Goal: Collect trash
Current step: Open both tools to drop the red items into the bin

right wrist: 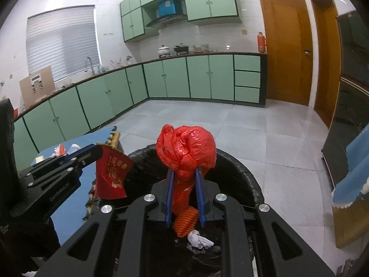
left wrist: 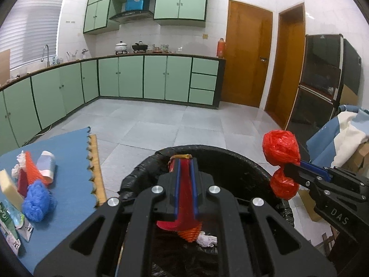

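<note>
My left gripper is shut on a flat red envelope with gold print, held over the black-lined trash bin. My right gripper is shut on a crumpled red plastic bag, also above the bin. Each gripper shows in the other's view: the right gripper pinching the bag, the left gripper with the envelope. Inside the bin lie an orange net and a white crumpled tissue.
A blue mat on the left carries more trash: a blue net ball, an orange net, a white cup, a yellow sponge and wrappers. Green cabinets line the far wall. Boxes with cloth stand at right.
</note>
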Action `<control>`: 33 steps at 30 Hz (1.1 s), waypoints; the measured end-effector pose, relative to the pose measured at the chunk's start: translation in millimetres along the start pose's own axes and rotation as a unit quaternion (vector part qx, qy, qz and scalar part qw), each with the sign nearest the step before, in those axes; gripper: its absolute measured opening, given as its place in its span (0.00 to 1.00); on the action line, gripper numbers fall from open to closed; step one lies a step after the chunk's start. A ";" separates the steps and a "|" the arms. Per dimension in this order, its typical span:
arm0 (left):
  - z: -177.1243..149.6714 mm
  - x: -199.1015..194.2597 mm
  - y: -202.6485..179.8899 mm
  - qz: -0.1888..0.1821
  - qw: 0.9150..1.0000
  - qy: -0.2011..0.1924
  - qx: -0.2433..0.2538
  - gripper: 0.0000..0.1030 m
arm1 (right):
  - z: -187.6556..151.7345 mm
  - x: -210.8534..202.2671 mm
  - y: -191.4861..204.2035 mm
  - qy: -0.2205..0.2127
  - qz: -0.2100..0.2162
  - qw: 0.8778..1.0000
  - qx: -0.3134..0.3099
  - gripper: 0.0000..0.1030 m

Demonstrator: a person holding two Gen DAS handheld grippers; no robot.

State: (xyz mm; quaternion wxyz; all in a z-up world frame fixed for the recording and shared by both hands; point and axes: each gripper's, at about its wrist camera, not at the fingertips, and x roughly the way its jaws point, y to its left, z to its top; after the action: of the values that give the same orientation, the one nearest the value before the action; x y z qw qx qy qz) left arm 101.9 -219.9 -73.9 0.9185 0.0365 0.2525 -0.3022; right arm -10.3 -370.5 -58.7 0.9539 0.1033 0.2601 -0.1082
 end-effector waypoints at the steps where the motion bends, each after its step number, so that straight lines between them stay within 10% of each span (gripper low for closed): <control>1: 0.3 3.0 -1.6 -0.001 1.000 0.002 0.000 0.07 | -1.3 1.4 -2.6 0.002 -0.001 1.000 0.002 0.17; 7: -1.1 15.2 -5.3 -0.007 1.000 0.017 0.006 0.10 | -5.0 10.0 -10.3 0.011 -0.008 1.000 0.010 0.23; 10: -0.6 18.6 1.3 -0.014 1.000 0.026 -0.002 0.37 | -6.3 10.3 -11.2 0.012 -0.015 1.000 0.014 0.47; 16: 1.0 8.8 18.6 0.004 1.000 0.019 -0.018 0.58 | -8.7 7.3 -8.9 0.002 -0.047 0.999 0.018 0.92; 33: -5.5 -66.4 117.7 0.150 0.988 -0.011 -0.034 0.74 | 5.4 14.9 72.4 -0.009 0.027 1.000 -0.002 0.94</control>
State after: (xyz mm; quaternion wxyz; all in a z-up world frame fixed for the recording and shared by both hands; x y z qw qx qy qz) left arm 121.2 -87.2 -56.5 0.9568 0.0396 0.2440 -0.1530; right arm 23.7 -305.0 -51.7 0.9591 0.1072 0.2485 -0.0826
